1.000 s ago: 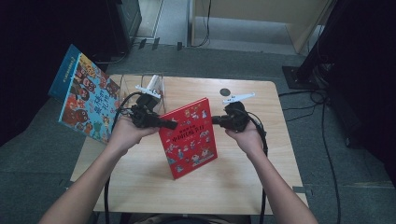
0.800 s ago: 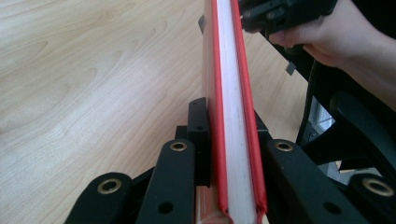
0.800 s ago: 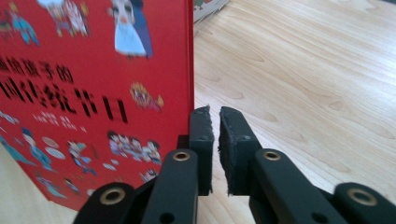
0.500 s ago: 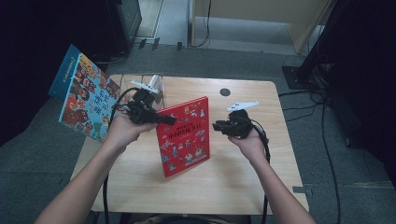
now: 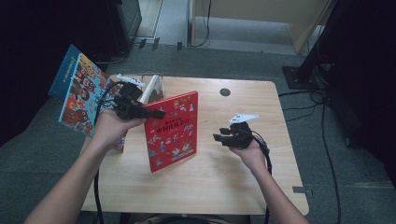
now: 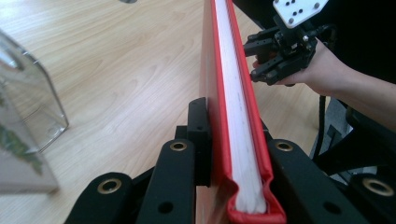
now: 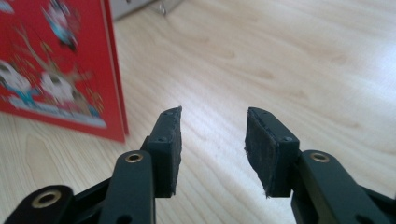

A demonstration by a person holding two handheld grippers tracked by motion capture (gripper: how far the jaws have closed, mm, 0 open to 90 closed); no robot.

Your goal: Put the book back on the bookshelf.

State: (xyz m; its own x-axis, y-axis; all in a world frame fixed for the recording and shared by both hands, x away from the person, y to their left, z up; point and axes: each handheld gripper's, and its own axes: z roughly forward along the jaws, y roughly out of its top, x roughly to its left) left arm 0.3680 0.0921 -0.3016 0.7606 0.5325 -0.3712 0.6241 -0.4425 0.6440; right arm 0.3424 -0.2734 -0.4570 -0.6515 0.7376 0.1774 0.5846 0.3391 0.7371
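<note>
The left gripper [image 5: 156, 113] was clamped on the red book [image 5: 172, 133], its two black jaws pressed against the front and back covers at the book's upper left edge in the high view. In the left gripper view the red book [image 6: 236, 140] ran away from the camera edge-on between those jaws, its white page block framed by the red covers. The book stood tilted, its lower edge near or on the wooden table [image 5: 224, 186]; whether it touched could not be told.

The right gripper [image 5: 218, 138] had its jaws apart with nothing between them, having just been opening. It sat to the right of the book, near it but not touching, low over the table. In the right gripper view the two pads stood spread over bare wood, and the red book [image 7: 60, 65] showed at the upper left, clear of the jaws. The right gripper [image 6: 261, 60] also showed in the left gripper view, beyond the book's far edge.

The red cover carried cartoon figures and a line of lettering, too small and blurred to read.

Behind the left hand, a transparent stand [image 5: 156, 88] rested at the table's back left. Further left, a large picture book [image 5: 79, 95] with a blue spine and colourful faces leaned off the table's side; its writing was not legible either.
</note>
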